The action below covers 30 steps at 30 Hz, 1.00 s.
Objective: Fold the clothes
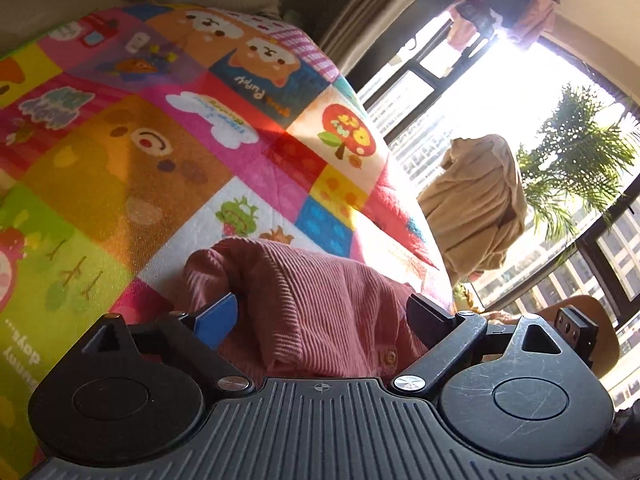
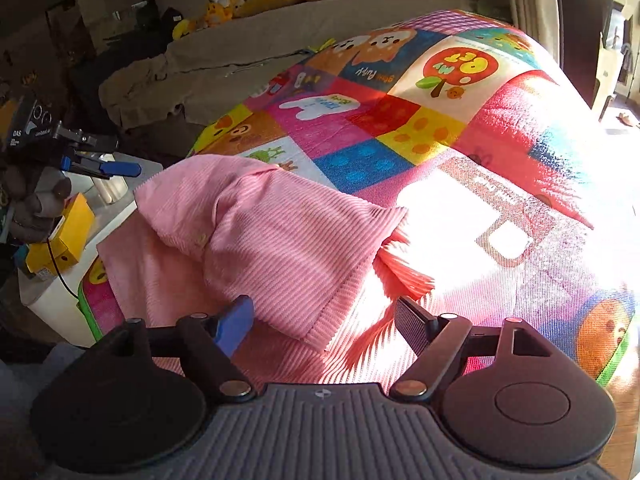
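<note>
Pink ribbed garment (image 2: 256,232) lies bunched on cartoon-print play mat (image 2: 400,120), sunlit at right edge. Left tool (image 1: 324,316) released, jaws spread wide, garment (image 1: 320,304) between them, pads clear of cloth. Right tool (image 2: 324,320) likewise released, jaws wide either side of garment hem. Beige cloth (image 1: 476,204) hangs near window (image 1: 520,92).

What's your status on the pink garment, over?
Left gripper open, right gripper open, neither clamped. Pink corduroy garment lies bunched, partly folded, on the patchwork mat. Nothing in the way.
</note>
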{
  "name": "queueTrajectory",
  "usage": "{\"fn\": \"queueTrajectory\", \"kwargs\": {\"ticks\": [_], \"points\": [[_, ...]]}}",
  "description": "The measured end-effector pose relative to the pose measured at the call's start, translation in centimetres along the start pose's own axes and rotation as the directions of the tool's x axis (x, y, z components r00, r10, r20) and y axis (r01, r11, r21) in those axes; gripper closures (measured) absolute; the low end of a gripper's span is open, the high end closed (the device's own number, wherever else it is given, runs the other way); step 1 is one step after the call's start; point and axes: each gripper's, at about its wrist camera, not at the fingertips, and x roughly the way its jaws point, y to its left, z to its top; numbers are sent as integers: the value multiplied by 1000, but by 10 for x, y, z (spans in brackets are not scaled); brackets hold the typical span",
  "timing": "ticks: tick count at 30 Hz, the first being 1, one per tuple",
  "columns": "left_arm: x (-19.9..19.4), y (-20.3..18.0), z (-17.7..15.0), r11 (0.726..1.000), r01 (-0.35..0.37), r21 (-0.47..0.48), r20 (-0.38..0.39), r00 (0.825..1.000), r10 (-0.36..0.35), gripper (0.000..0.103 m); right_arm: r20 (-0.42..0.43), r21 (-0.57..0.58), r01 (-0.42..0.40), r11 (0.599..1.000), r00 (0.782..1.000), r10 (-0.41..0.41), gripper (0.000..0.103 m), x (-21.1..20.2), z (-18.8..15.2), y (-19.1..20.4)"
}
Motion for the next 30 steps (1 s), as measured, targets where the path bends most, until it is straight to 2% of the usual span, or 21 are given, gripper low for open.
{"fn": "queueTrajectory", "kwargs": {"ticks": [2, 4, 6, 9, 10, 13, 15, 18, 20, 22, 27, 29, 30], "points": [[9, 7, 2, 999, 8, -46, -17, 1000, -9, 8, 56, 107, -46, 993, 998, 40, 13, -5, 11, -15], [27, 10, 2, 998, -3, -67, -47, 999, 0, 8, 96, 236, -119, 964, 990, 99, 13, 4, 21, -33], [49, 14, 2, 996, 10, -89, -84, 996, -18, 8, 95, 373, -194, 907, 981, 171, 13, 30, 26, -51], [78, 19, 6, 992, 10, -122, -121, 992, -25, 7, 40, 545, -240, 804, 964, 262, 13, 80, 24, -72], [85, 21, 8, 992, 7, -125, -129, 991, -23, 7, 29, 577, -251, 777, 957, 288, 13, 94, 24, -77], [108, 26, 22, 987, 0, -162, -149, 989, -25, 7, 51, 596, -312, 740, 934, 353, 7, 119, 38, -85], [120, 25, 36, 984, 7, -180, -138, 990, -32, 6, 75, 557, -315, 768, 940, 331, 7, 123, 62, -85], [127, 16, 58, 990, 4, -139, -88, 996, -17, 6, 156, 464, -319, 827, 948, 278, 7, 122, 102, -83], [129, 11, 71, 994, 2, -111, -55, 998, -9, 6, 169, 431, -297, 852, 954, 247, 7, 121, 115, -83], [128, 9, 76, 996, -11, -87, -46, 999, 7, 6, 142, 410, -246, 878, 969, 205, 7, 120, 108, -84], [126, 18, 52, 996, -78, -48, -87, 993, 74, 6, 64, 339, -114, 934, 993, 98, 11, 123, 85, -81], [128, 20, 45, 993, -107, -47, -82, 991, 103, 7, 32, 290, -91, 953, 996, 85, 24, 131, 76, -72], [128, 20, 43, 991, -125, -49, -74, 990, 122, 12, 24, 261, -83, 962, 997, 80, 30, 135, 75, -67]]}}
